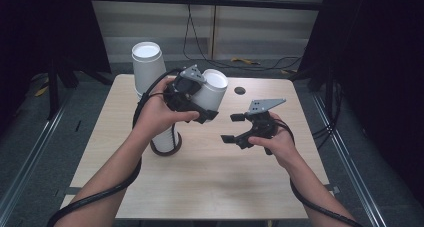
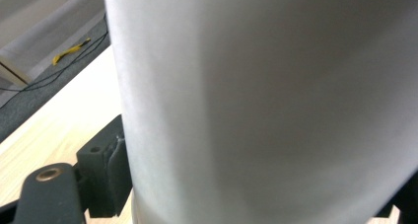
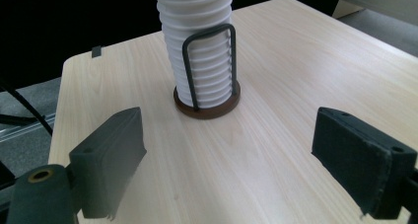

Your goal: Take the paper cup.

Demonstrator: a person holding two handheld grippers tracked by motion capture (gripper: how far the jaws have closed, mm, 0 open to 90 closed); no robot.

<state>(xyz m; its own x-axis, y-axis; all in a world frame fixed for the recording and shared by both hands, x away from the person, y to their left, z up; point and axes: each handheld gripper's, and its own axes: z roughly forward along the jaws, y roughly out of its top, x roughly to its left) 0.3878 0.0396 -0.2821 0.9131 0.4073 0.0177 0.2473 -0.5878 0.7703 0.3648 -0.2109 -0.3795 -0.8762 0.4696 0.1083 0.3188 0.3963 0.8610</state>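
A tall stack of white paper cups (image 1: 148, 67) stands in a round brown holder (image 1: 166, 148) with a dark wire loop, left of the table's middle. In the right gripper view the stack (image 3: 202, 41) and its holder (image 3: 207, 108) lie straight ahead. My left gripper (image 1: 200, 107) is shut on one white paper cup (image 1: 212, 89), held tilted in the air beside the stack; that cup (image 2: 266, 105) is pressed between the jaws in the left gripper view. My right gripper (image 1: 234, 127) hovers open over the table's right half, with nothing between its pads (image 3: 111, 160).
The light wooden table (image 1: 210, 182) has a small dark hole (image 1: 240, 90) near its far edge. Cables (image 1: 200, 42) trail on the floor behind it. Dark stands flank the table on both sides.
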